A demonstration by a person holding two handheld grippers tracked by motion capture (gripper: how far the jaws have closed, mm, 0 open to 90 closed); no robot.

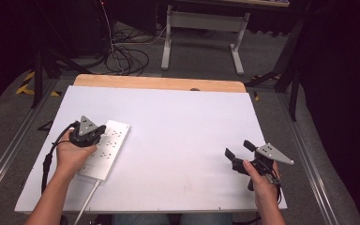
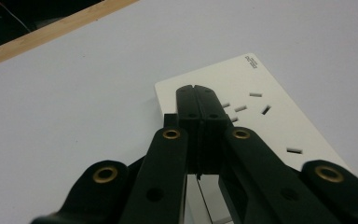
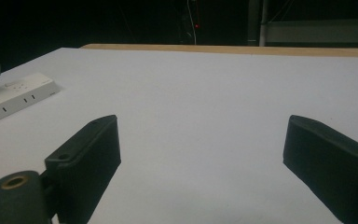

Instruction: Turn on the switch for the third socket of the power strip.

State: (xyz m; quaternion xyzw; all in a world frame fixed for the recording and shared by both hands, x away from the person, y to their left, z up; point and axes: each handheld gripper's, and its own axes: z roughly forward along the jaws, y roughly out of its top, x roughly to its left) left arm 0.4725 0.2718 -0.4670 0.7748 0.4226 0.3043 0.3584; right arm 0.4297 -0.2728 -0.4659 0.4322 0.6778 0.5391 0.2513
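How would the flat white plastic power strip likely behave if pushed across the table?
The flat white plastic power strip looks rigid and lies flat, so it would probably slide, not roll or tip. Its trailing white cable may drag or swing it.

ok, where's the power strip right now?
The white power strip lies on the left side of the table in the high view, under the shut left gripper, far from the open right gripper.
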